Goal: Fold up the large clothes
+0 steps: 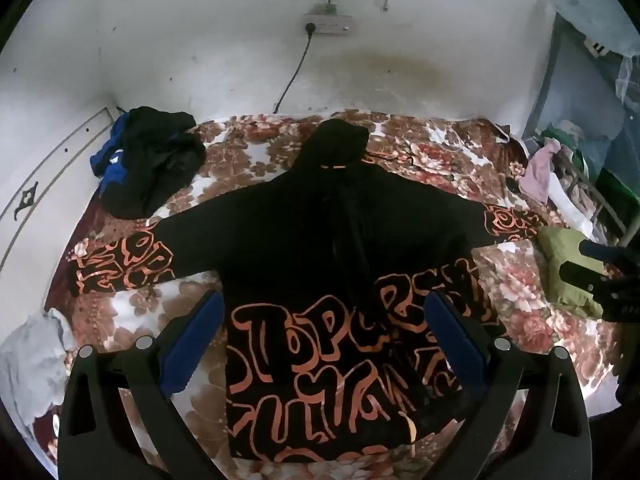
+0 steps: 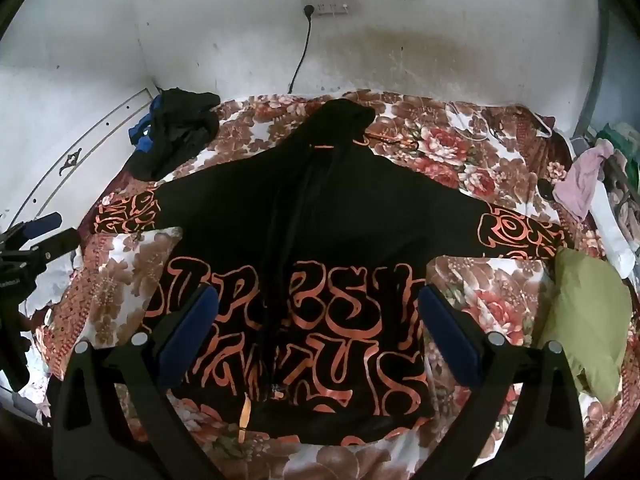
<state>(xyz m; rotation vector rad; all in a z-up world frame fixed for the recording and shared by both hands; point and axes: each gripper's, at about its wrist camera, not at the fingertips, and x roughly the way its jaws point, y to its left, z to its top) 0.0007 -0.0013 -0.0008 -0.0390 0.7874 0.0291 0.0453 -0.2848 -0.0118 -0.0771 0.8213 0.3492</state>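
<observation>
A large black hooded jacket [image 1: 304, 240] with orange lettering lies spread flat on the flowered bedspread [image 1: 516, 280], sleeves out to both sides, hood toward the wall. It also shows in the right wrist view [image 2: 320, 220]. My left gripper [image 1: 324, 300] hovers open over the jacket's lower left part, holding nothing. My right gripper [image 2: 318, 292] hovers open over the lower middle of the jacket, holding nothing. The right gripper shows at the right edge of the left wrist view [image 1: 592, 268], and the left gripper at the left edge of the right wrist view [image 2: 48, 232].
A heap of black and blue clothes [image 1: 148, 168] lies at the far left of the bed. A folded green garment [image 2: 588, 312] lies by the right sleeve. Pink and white clothes [image 2: 588, 184] hang at the far right. A cable [image 1: 292, 76] runs down the wall.
</observation>
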